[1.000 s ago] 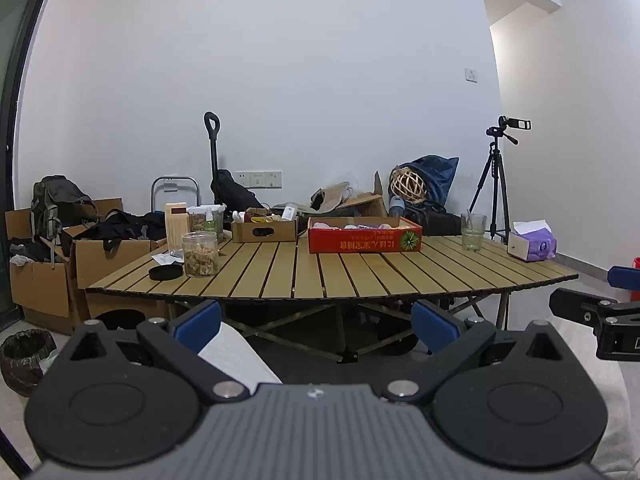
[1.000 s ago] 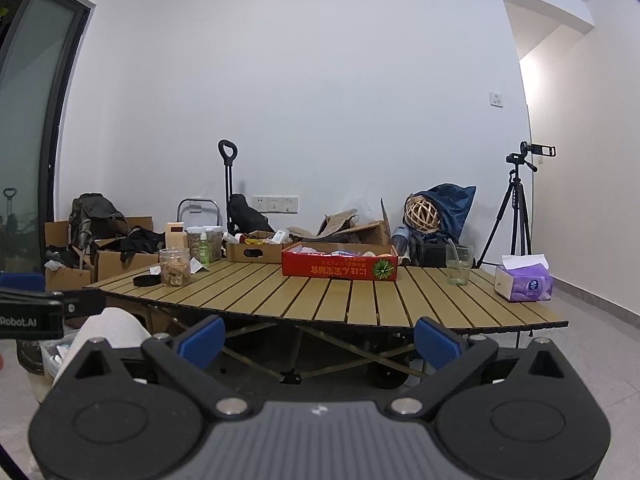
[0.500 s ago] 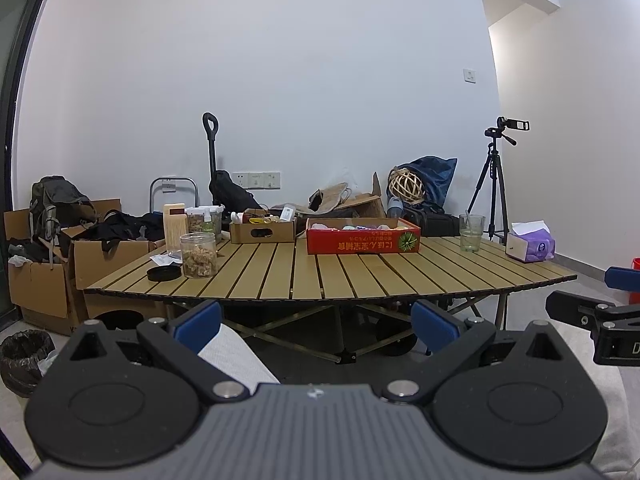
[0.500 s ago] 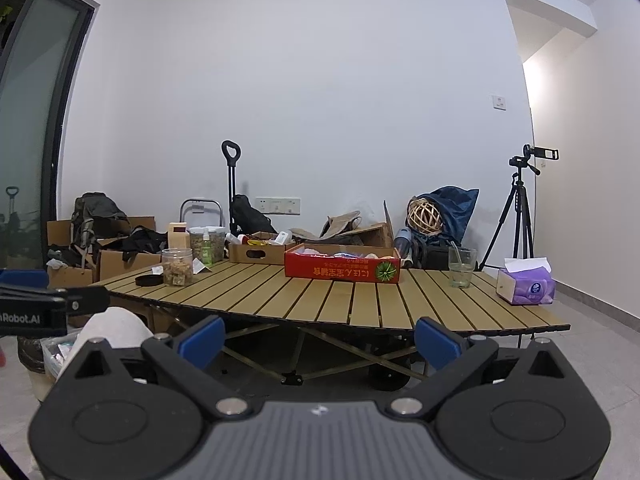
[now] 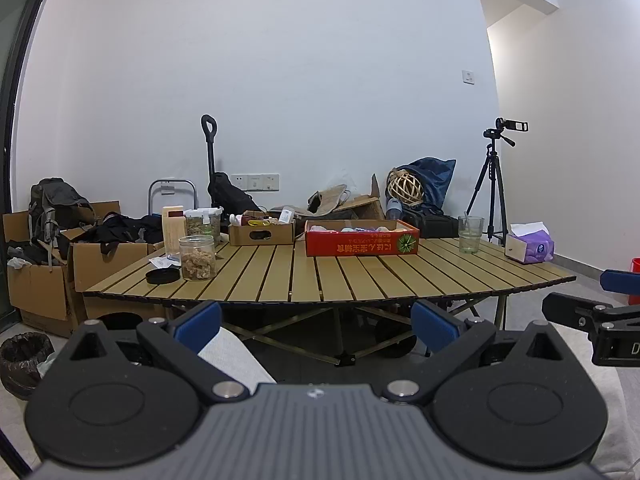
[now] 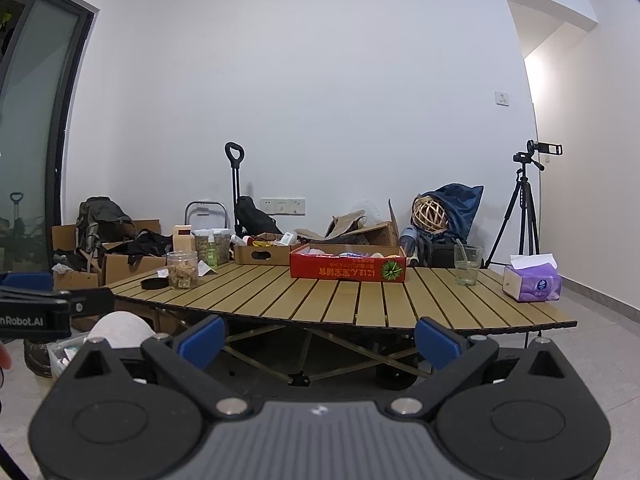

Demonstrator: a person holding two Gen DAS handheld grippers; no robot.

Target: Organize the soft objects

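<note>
A red cardboard box (image 5: 362,242) holding soft, pale items stands at the back middle of a slatted wooden table (image 5: 328,276); it also shows in the right wrist view (image 6: 348,270). My left gripper (image 5: 316,326) is open and empty, held below and in front of the table edge. My right gripper (image 6: 318,338) is open and empty at about the same height, to the right of the left one. Both are well short of the box.
On the table: a glass jar (image 5: 197,257) with its black lid (image 5: 162,276) beside it, a small brown box (image 5: 261,233), a drinking glass (image 5: 470,234) and a purple tissue box (image 5: 529,247). Cardboard boxes and bags stand left, a tripod (image 5: 494,184) right.
Both views have drifted slightly upward and back, so the table sits a little lower and smaller. Both grippers stay open and empty.
</note>
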